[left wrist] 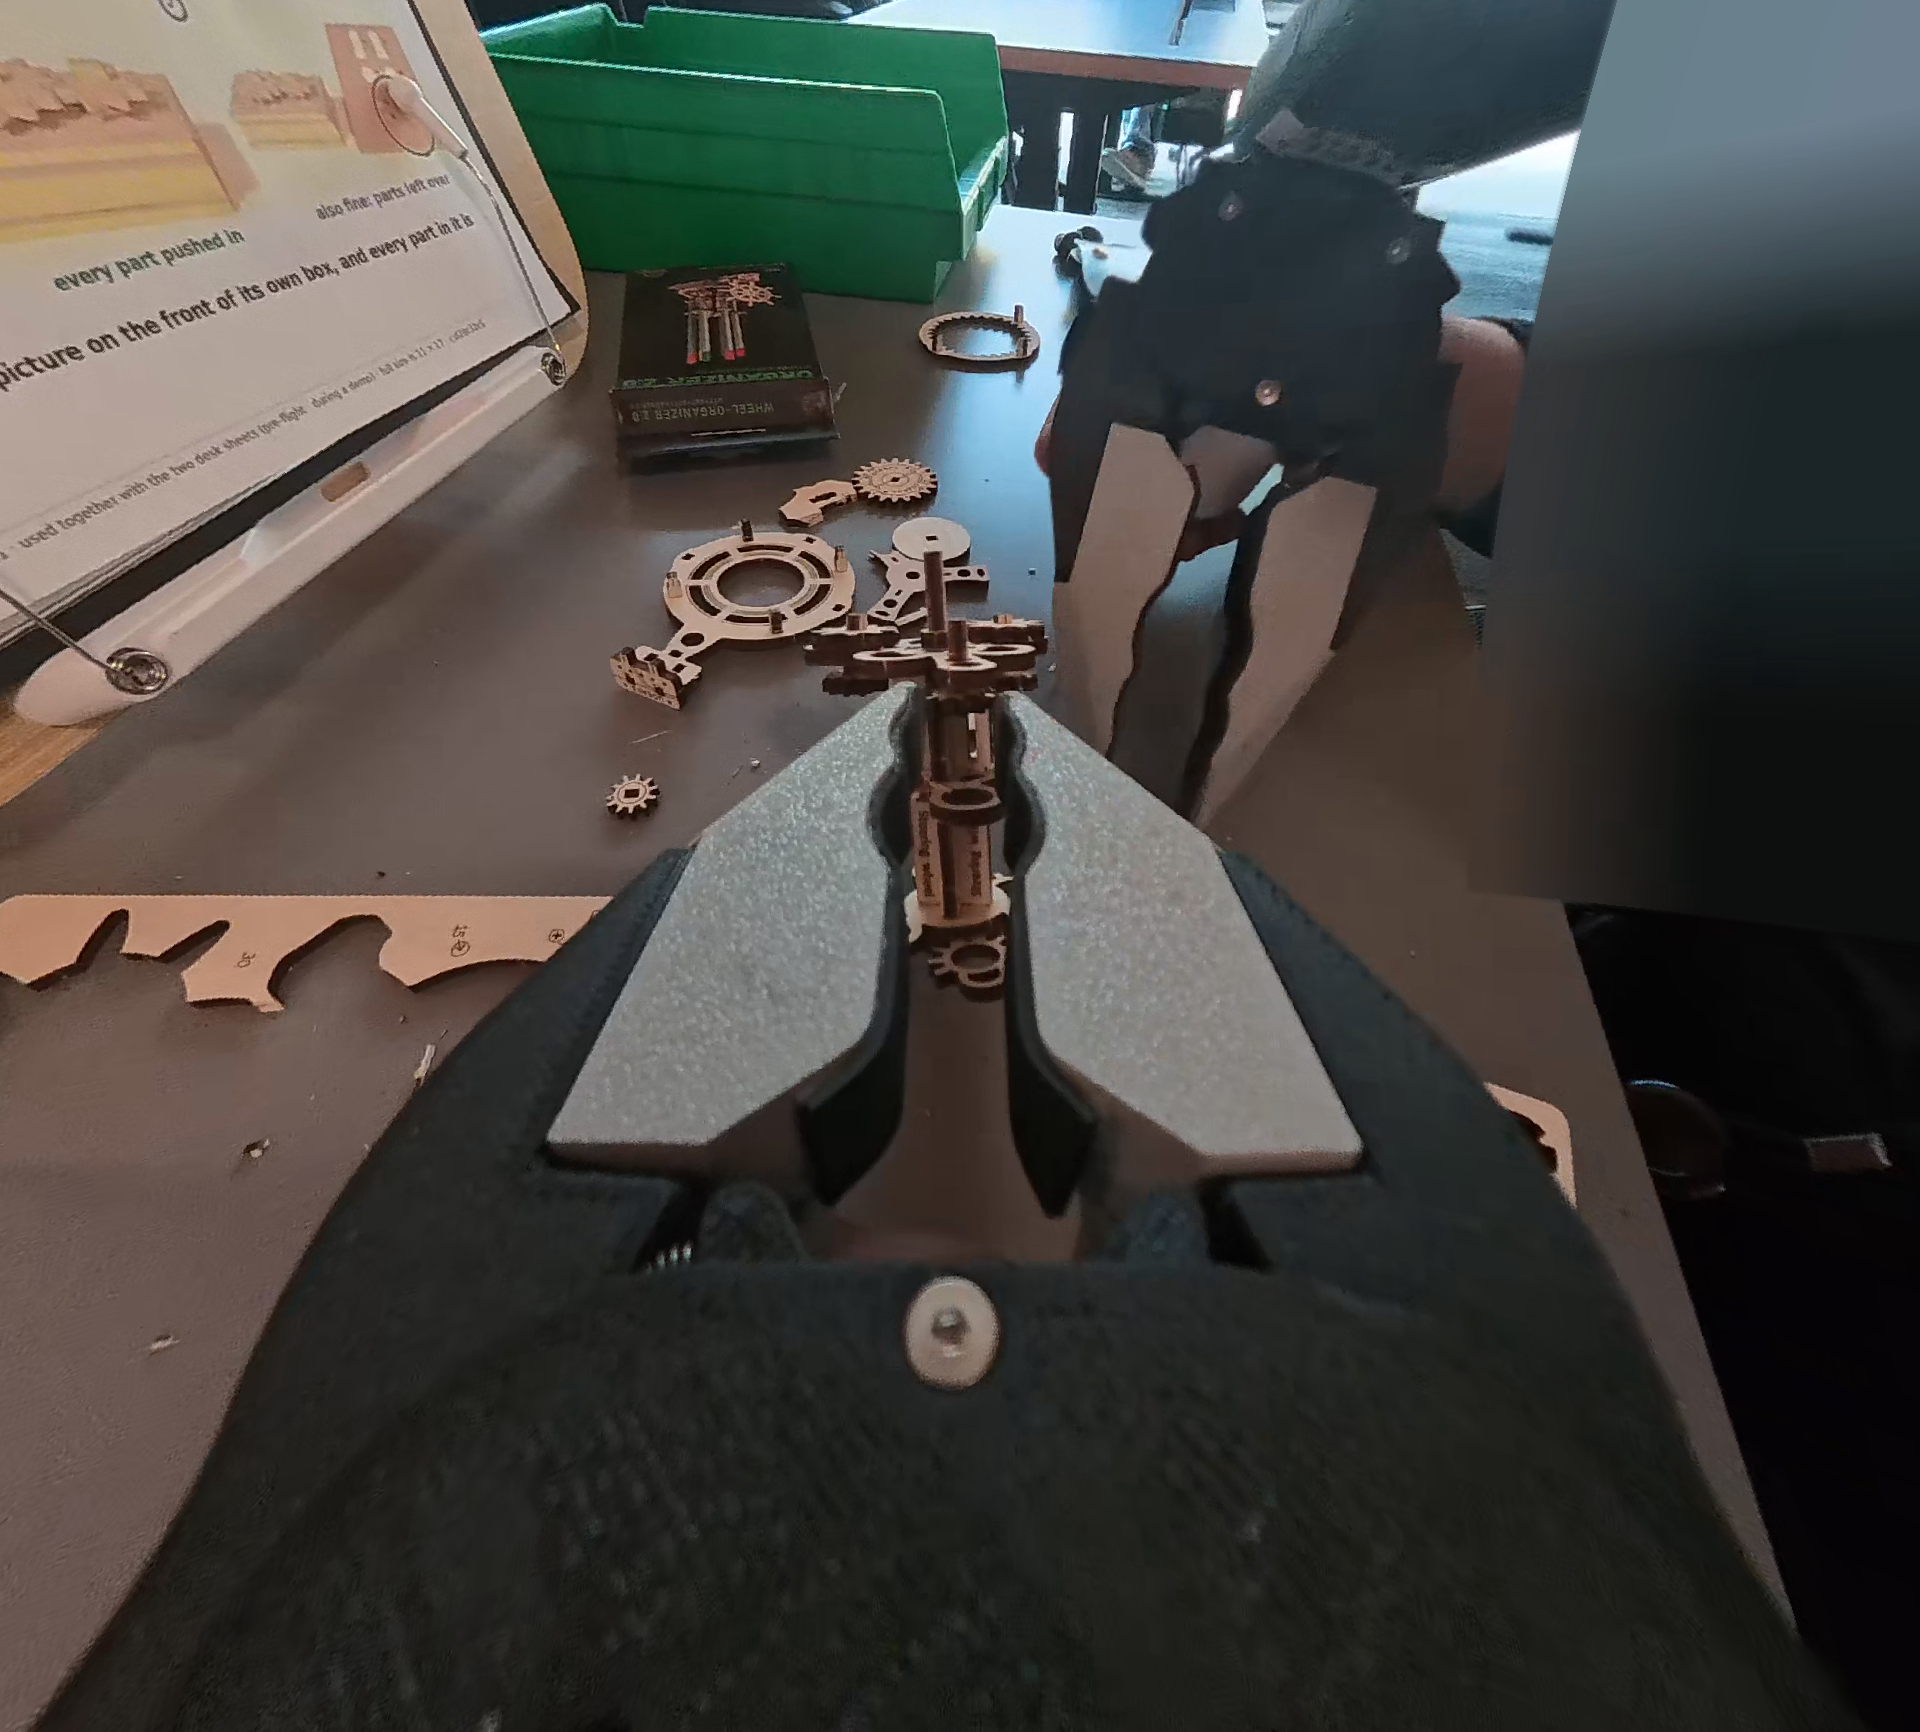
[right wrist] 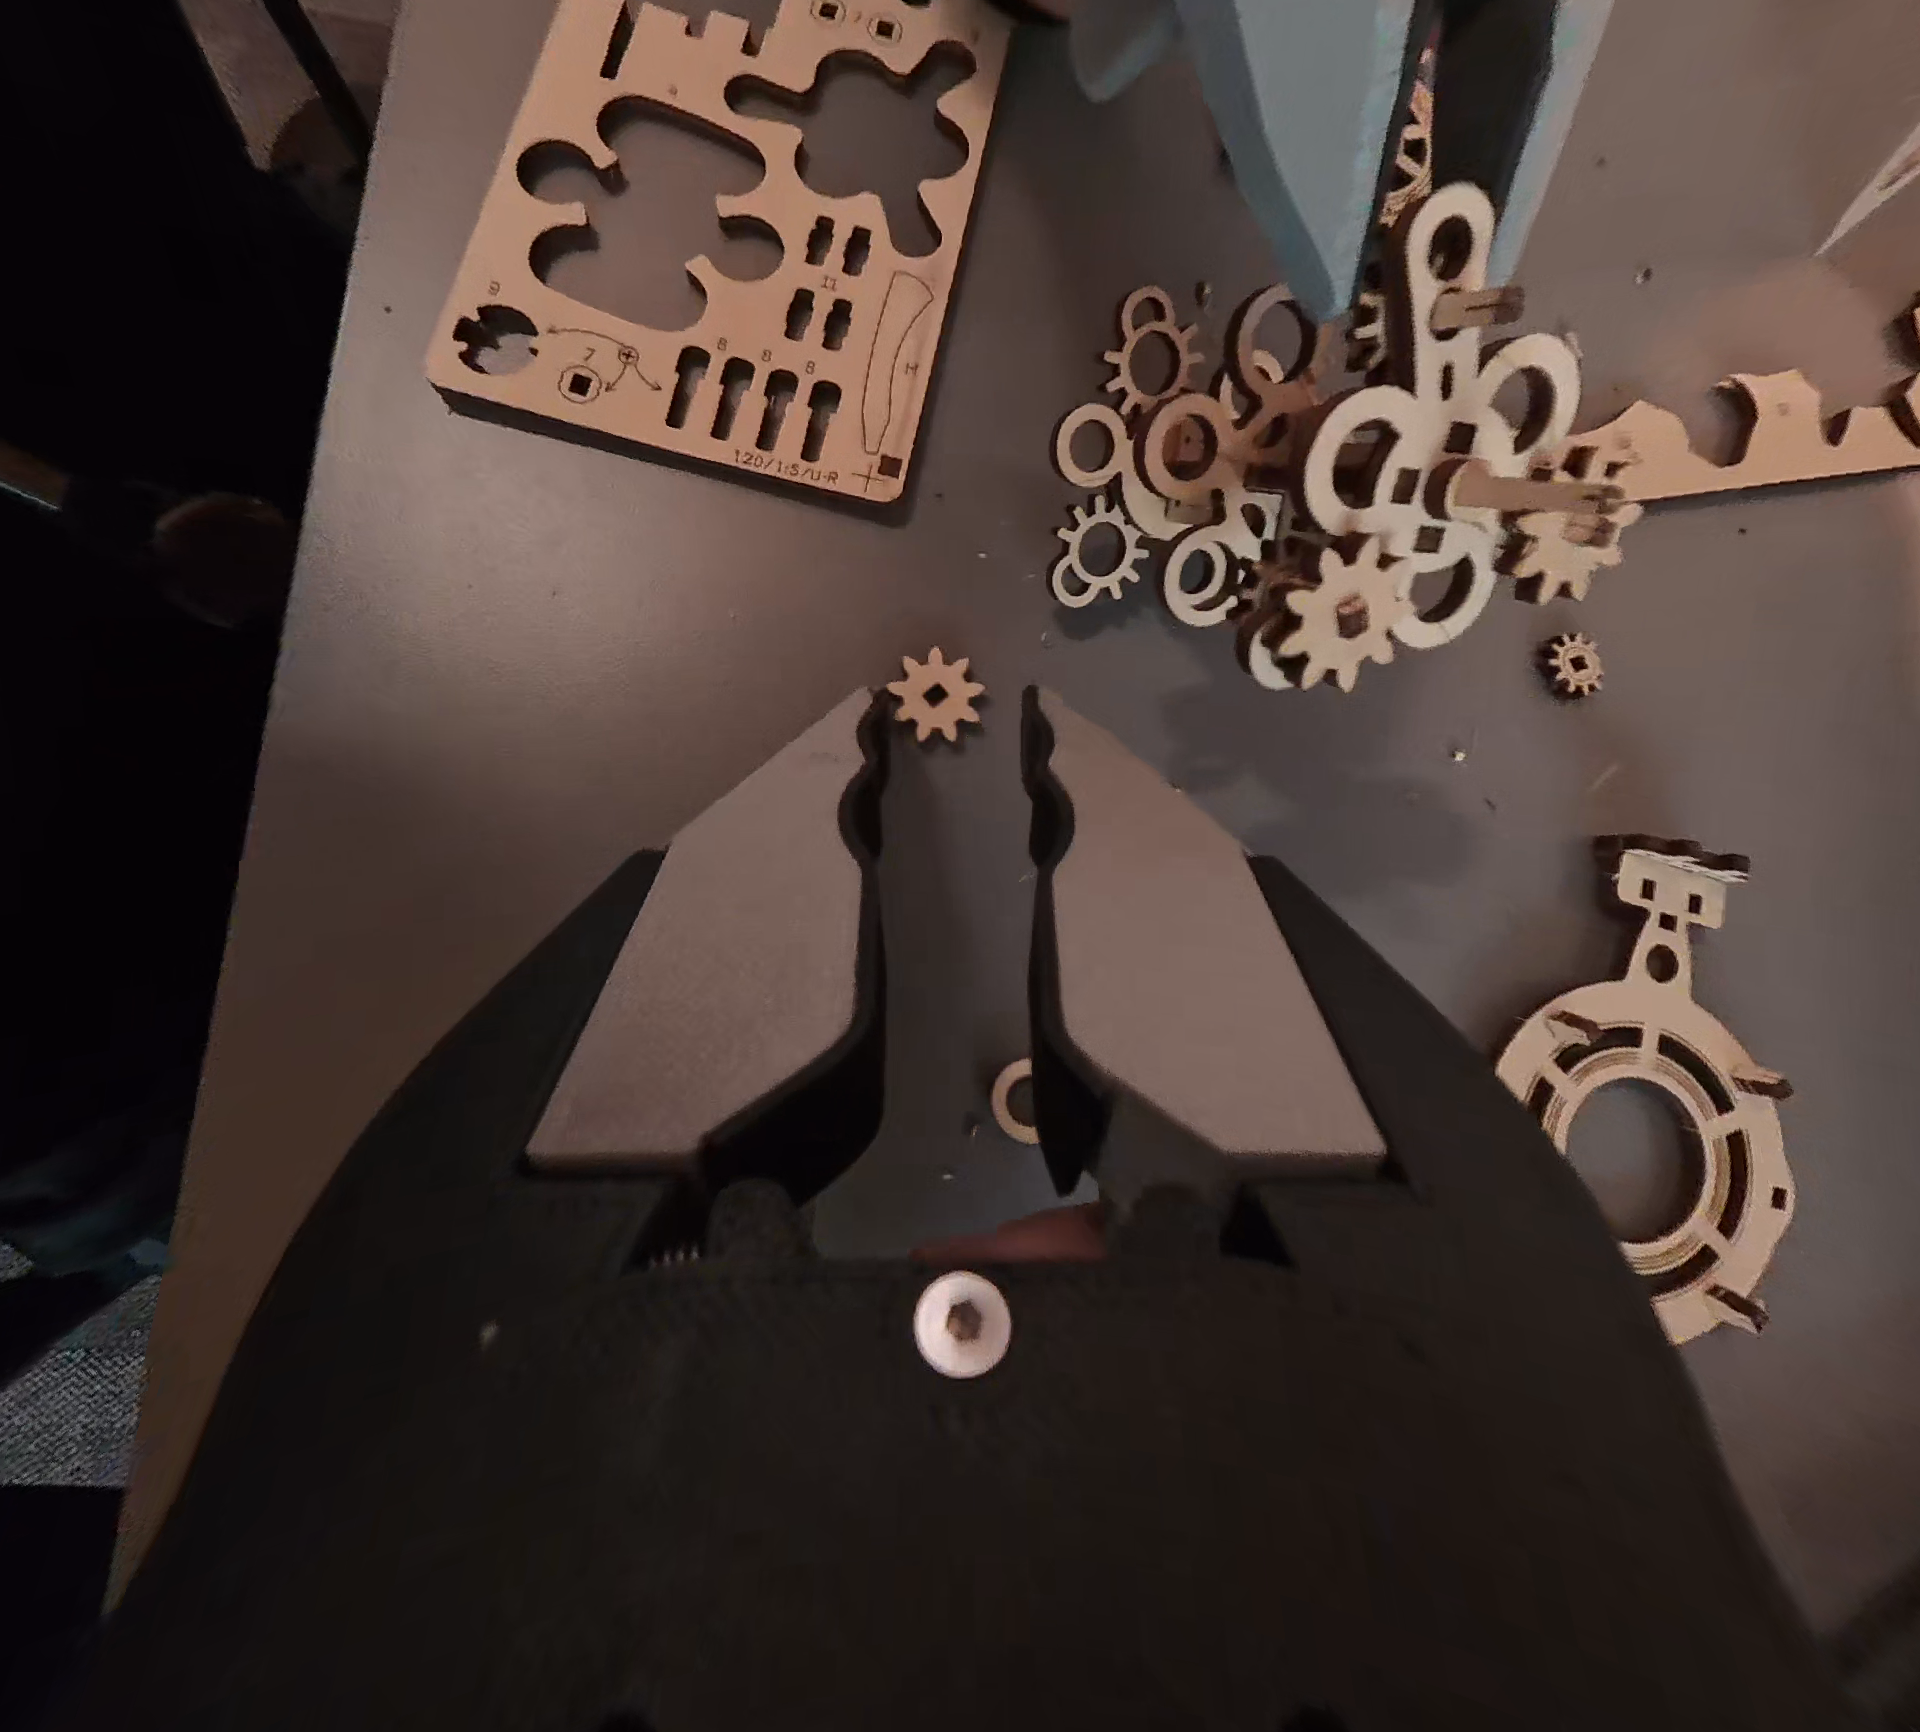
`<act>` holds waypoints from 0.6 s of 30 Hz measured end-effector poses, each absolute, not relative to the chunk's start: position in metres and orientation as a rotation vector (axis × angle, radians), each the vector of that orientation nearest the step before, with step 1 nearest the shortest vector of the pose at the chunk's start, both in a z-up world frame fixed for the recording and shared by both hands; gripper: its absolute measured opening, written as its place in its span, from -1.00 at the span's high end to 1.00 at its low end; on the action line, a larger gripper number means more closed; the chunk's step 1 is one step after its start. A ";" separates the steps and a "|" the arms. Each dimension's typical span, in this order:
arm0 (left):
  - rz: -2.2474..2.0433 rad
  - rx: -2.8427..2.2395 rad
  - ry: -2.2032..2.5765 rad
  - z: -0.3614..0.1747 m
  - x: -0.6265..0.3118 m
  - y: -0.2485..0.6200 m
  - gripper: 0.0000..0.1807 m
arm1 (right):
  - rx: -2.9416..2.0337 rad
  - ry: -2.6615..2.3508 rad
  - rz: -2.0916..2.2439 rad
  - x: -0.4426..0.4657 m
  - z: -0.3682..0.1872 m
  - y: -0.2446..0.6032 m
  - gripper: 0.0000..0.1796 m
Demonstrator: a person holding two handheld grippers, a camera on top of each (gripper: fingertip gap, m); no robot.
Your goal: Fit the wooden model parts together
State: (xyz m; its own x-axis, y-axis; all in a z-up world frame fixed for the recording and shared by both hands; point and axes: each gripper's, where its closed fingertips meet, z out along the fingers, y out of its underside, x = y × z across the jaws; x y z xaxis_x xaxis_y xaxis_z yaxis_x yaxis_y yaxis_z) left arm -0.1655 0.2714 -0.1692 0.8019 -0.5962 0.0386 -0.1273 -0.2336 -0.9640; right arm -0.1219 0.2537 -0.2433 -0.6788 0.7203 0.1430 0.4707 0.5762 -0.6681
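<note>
My left gripper (left wrist: 956, 726) is shut on a wooden gear assembly (left wrist: 935, 643), a shaft with cogs and looped rings, and holds it upright on the dark table. In the right wrist view the assembly (right wrist: 1403, 477) stands at the upper right, with the left gripper (right wrist: 1382, 228) coming down on it from the top. My right gripper (right wrist: 951, 706) is open and points down at the table. A small loose wooden gear (right wrist: 938, 697) lies flat between its tips, close to the left fingertip. In the left wrist view the right gripper (left wrist: 1195, 643) hangs just right of the assembly.
A punched-out wooden sheet (right wrist: 727, 155) lies at the far left of the right gripper, and a wooden strip (left wrist: 312, 944) by the left one. Around them lie a ring-shaped base (left wrist: 758, 591), a tiny gear (left wrist: 632, 794), a washer (right wrist: 1013, 1100), a black box (left wrist: 717, 363), a green bin (left wrist: 758, 124) and an instruction stand (left wrist: 208, 228). The left gripper's tips are roughly 9 centimetres from the right gripper's.
</note>
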 end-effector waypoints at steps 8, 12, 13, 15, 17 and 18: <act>-0.484 -1.778 0.572 -0.170 -0.164 0.271 0.89 | -0.963 -2.447 0.896 -0.121 -0.244 0.256 0.75; -0.482 -1.776 0.576 -0.169 -0.164 0.270 0.89 | -0.938 -2.506 0.940 -0.112 -0.246 0.247 0.78; -0.481 -1.776 0.577 -0.169 -0.163 0.270 0.89 | -0.929 -2.505 0.934 -0.111 -0.246 0.247 0.77; -0.480 -1.777 0.579 -0.170 -0.163 0.270 0.89 | -0.925 -2.505 0.934 -0.109 -0.245 0.247 0.77; -0.480 -1.778 0.577 -0.170 -0.163 0.270 0.89 | -0.924 -2.489 0.946 -0.110 -0.242 0.248 0.77; -0.479 -1.777 0.576 -0.170 -0.163 0.270 0.89 | -0.931 -2.467 0.948 -0.113 -0.240 0.250 0.77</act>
State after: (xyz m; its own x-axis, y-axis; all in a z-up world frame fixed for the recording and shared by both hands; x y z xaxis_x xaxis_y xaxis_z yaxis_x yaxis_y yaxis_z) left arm -0.1635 0.2703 -0.1698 0.7962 -0.6043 0.0297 -0.1388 -0.2302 -0.9632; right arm -0.1132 0.2496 -0.2403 -0.7286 0.6808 0.0746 0.4557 0.5632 -0.6893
